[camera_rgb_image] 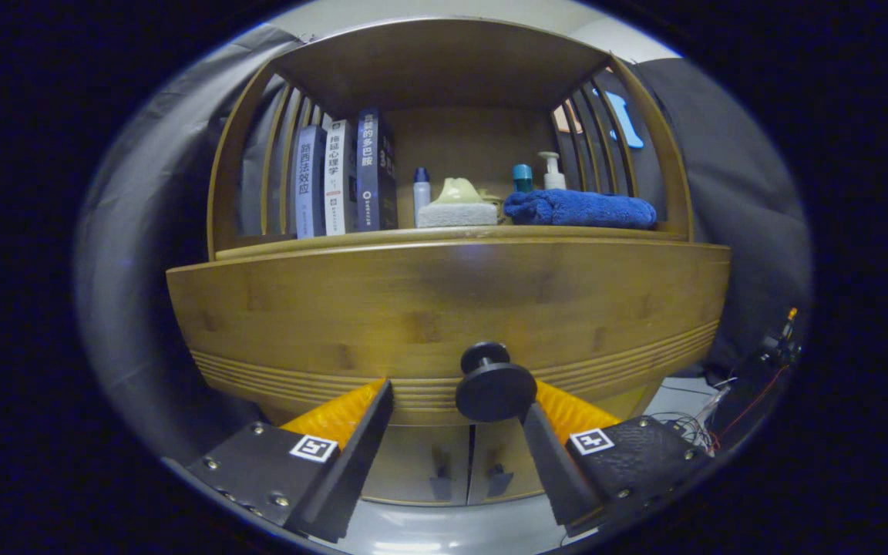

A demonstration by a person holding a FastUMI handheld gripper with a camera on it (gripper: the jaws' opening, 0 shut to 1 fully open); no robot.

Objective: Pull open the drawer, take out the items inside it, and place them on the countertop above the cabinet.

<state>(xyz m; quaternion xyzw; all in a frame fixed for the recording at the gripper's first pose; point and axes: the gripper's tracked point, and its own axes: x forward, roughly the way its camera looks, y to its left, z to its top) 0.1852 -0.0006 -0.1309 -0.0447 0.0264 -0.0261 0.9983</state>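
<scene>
A wooden cabinet fills the view, and its wide drawer front [413,308] is close ahead of me. The drawer's round black knob [495,389] sticks out toward me. My gripper [459,397] is open with the knob between the fingers, close against the right finger [560,420] and well apart from the left finger [344,412]. The drawer's inside is hidden behind its front. The countertop [382,237] runs just above the drawer's top edge.
On the countertop, under a slatted shelf frame, stand three books [344,177], a small white bottle [421,193], a sponge block [457,210], a folded blue towel [579,208] and a pump bottle [552,171]. Two cabinet doors [452,462] sit below the drawer. Loose wires [737,401] lie to the right.
</scene>
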